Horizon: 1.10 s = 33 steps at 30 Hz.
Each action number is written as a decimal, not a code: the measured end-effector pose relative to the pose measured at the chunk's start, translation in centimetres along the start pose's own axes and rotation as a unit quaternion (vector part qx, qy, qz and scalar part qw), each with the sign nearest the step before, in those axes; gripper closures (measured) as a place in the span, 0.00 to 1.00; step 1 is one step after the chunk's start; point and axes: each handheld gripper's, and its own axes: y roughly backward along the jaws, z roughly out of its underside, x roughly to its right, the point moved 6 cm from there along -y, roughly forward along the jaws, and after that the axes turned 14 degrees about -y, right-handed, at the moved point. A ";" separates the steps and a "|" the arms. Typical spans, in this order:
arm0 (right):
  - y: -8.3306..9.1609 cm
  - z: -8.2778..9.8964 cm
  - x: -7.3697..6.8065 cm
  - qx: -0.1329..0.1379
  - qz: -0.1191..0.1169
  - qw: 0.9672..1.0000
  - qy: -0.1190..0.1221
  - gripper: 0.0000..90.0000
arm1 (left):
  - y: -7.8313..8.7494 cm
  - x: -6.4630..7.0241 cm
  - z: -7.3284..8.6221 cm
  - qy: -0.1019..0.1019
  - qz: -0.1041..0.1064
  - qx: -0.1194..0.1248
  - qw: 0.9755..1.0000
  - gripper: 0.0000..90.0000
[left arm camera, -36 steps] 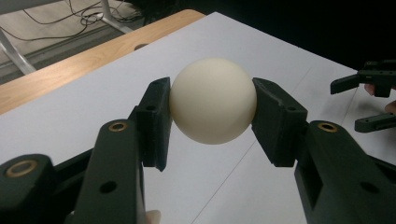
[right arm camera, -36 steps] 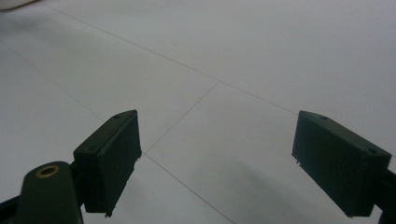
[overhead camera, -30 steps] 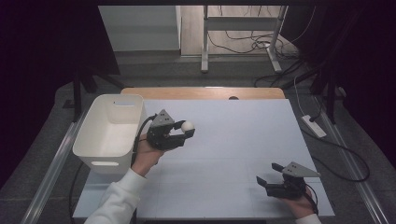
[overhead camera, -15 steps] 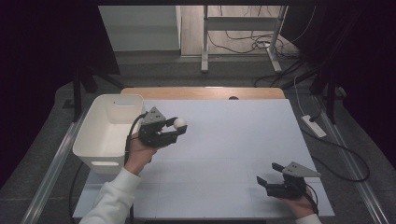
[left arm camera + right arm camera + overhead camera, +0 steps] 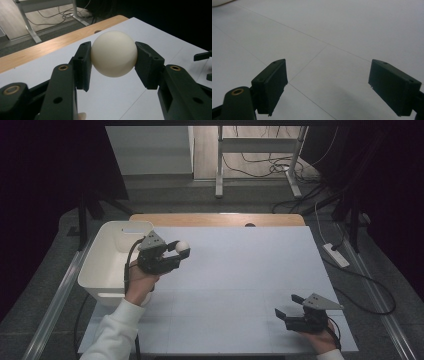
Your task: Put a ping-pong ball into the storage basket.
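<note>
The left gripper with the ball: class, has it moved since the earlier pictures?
Yes. The left gripper, shut on the ball, has shifted left in the high view, toward the white bin.

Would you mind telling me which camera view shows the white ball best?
The left gripper view: the ball is close and sharp, pinched between the left gripper and its pads. In the high view it is a small white dot beside the bin.

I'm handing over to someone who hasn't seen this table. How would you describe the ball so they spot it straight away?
Start at the white bin on the left edge of the white table. Just to its right, the left hand-held gripper hangs above the tabletop, shut on the ball. It is a smooth, plain cream sphere, the only round thing there, pinched between two black jaws.
</note>
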 end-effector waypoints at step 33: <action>0.0 0.0 0.1 -0.001 0.002 1.000 -0.001 0.17 | 3.7 -3.6 0.6 0.039 -0.050 0.018 0.998 0.56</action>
